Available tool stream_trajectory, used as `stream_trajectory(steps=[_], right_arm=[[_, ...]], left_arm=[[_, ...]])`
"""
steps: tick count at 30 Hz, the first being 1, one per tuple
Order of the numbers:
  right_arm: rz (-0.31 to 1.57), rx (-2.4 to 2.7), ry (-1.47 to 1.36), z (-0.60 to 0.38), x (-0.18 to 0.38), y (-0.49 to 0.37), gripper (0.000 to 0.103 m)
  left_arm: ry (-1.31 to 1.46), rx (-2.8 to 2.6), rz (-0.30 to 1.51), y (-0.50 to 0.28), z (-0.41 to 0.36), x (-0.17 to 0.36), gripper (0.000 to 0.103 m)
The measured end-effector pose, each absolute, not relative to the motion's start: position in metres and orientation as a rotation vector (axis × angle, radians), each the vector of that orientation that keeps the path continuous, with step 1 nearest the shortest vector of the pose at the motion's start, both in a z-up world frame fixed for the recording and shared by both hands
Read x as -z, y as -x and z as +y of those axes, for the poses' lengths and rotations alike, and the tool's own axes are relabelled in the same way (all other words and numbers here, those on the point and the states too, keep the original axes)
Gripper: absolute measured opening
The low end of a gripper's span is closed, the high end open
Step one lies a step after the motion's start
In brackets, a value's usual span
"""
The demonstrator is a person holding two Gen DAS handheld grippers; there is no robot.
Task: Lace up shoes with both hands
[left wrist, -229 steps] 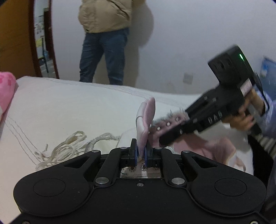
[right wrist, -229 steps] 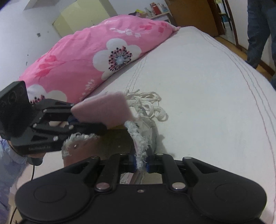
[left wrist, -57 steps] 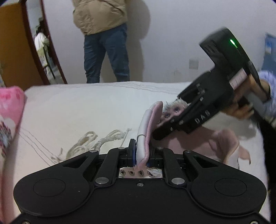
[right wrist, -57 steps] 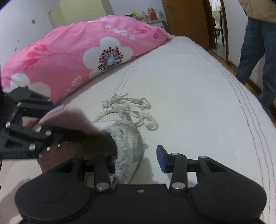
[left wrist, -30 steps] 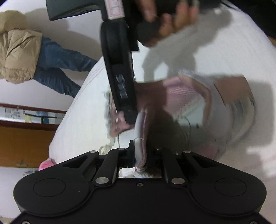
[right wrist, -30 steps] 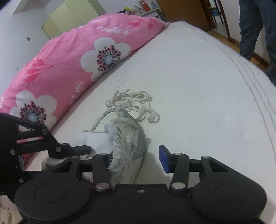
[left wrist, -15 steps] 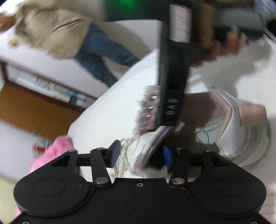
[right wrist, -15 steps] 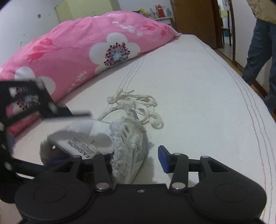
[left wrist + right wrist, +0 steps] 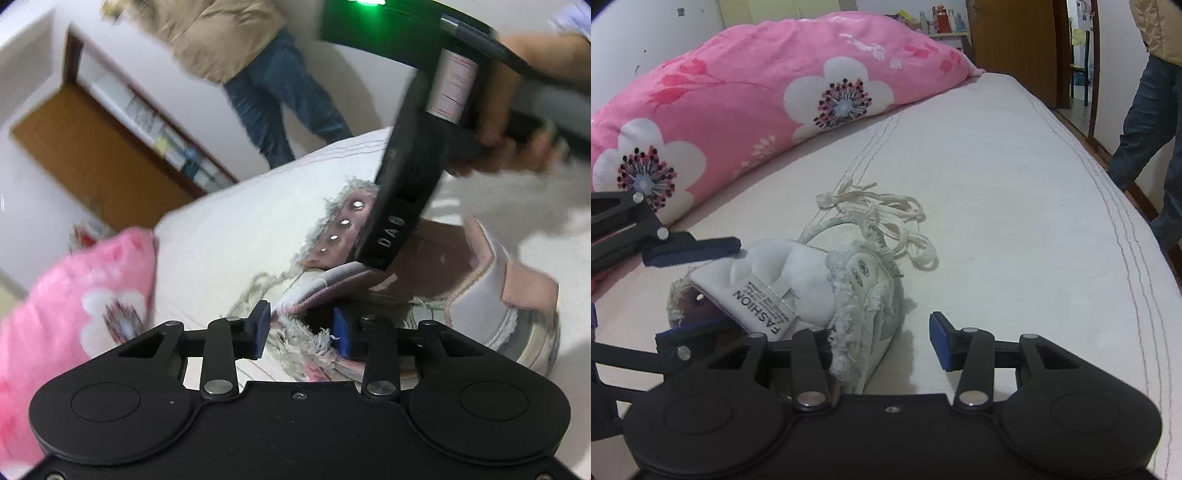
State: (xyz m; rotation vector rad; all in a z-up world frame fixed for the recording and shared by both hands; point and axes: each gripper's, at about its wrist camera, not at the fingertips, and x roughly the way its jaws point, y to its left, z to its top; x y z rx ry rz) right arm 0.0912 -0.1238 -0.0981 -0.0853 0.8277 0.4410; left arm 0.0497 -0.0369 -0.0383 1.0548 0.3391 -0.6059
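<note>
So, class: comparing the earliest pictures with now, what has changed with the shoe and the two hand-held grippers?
The left hand-held gripper released the shoe's tongue and is closing around the frayed eyelet edge. The right hand-held gripper let go of its edge and stands open. The lace is still piled on the bed.

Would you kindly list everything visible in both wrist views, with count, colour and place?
shoe: one, pale pink and white, frayed edges, on the bed between both tools
shoelace: one, cream, loose heap beyond the shoe
pillow: one, pink with white flowers, along the bed's far side
bed: one, white
bystander: one, tan jacket, blue jeans, beside the bed
left tool: black, blue pads, closing around the shoe's frayed edge
right tool: black, blue pads, open astride the shoe's side
</note>
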Motion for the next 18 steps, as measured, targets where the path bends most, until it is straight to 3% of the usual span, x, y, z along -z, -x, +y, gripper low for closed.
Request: stream_trajectory(steps=[10,18], right_arm=[[0.760,-0.478,0.164,-0.130,0.071,-0.072,0.042],[0.411,-0.600,0.457,-0.111,0.040,-0.009,0.042]], left_arm=[[-1.283,0.669,0.333,-0.043,-0.054,0.048,0.016],[-1.198,0.665,0.341,-0.054,-0.042,0.052,0.016]])
